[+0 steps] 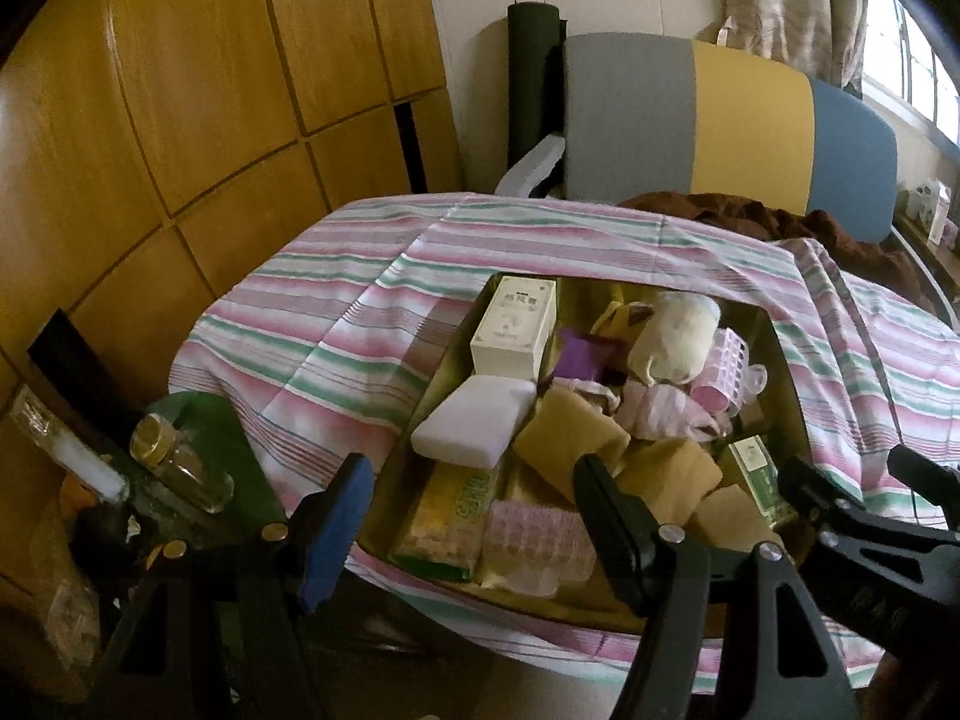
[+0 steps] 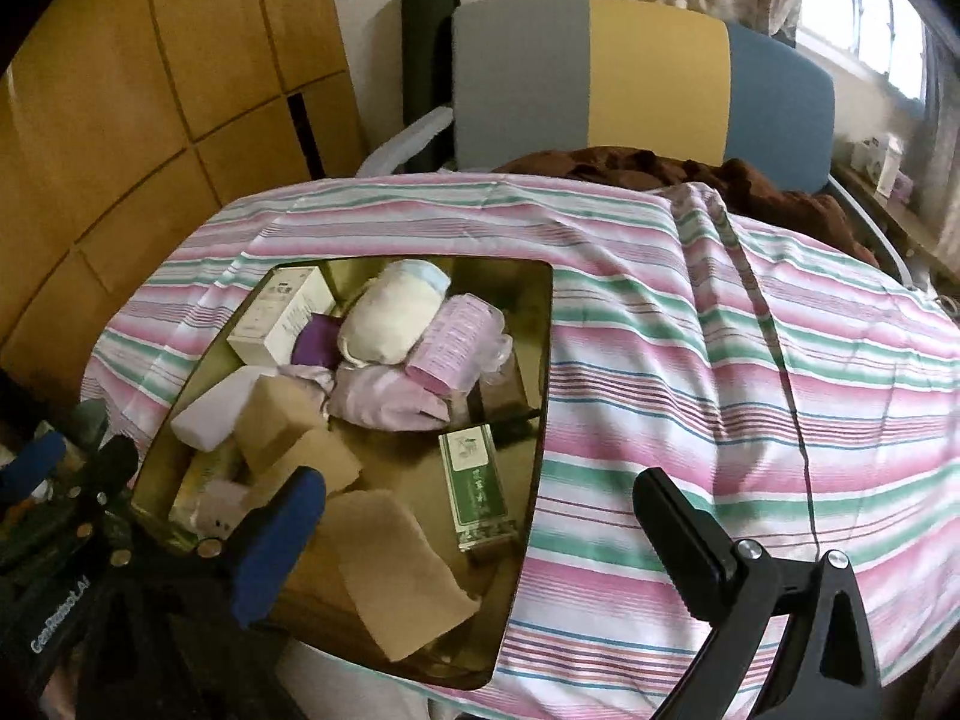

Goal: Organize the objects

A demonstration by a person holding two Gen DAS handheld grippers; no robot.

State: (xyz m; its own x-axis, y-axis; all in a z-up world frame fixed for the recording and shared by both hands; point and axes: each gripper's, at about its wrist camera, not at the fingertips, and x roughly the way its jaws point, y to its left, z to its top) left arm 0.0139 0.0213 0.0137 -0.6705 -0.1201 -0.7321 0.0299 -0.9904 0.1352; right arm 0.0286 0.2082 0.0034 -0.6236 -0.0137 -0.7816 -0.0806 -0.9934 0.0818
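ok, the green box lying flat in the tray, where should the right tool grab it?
Grip the green box across its two long side edges, coming from above. It lies flat on the gold tray floor with its long axis running away from the camera, and both sides look clear. The right tool, open, already sits near it.

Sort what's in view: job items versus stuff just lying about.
Job: gold box, white carton, green packet, white sponge, tan cloths, pink rollers.

Lying about: striped cloth, glass jar, chair, brown blanket.

Both wrist views look down from the near edge, close, sharing the gold box point(image 1: 456, 330) point(image 2: 540, 372) on striped cloth point(image 1: 336, 324) point(image 2: 690, 396).
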